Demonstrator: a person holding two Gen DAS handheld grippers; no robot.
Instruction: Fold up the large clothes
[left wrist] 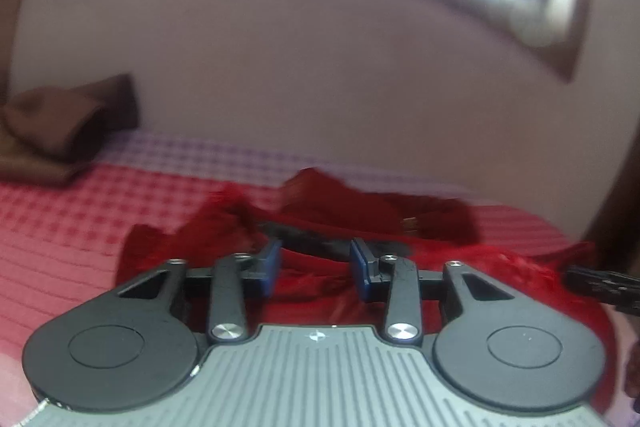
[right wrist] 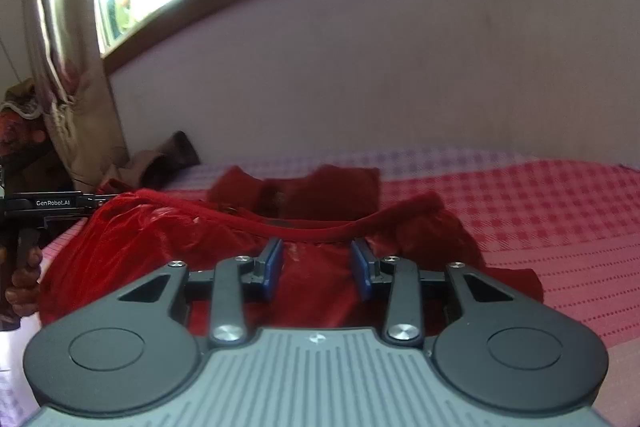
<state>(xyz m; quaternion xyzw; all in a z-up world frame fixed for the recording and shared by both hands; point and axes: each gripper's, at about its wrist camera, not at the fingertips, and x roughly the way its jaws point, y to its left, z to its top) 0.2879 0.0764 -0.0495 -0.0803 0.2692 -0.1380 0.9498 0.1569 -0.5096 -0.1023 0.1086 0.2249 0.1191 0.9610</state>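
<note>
We held left tongs (left wrist: 316,269) and right tongs (right wrist: 318,267) spread, empty, above red garment (right wrist: 160,247) crumpled on bed (right wrist: 560,227).

A red checked bedspread (right wrist: 540,223), a brown cushion (left wrist: 68,123), a curtain (right wrist: 68,75).

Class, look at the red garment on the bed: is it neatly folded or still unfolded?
Unfolded. The red garment lies rumpled and bunched on the checked bedspread, its edges uneven, with no flat, squared layers.

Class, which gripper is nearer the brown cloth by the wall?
Left. The left gripper sits closer to the brown cloth; the right gripper is farther along the bed.
</note>
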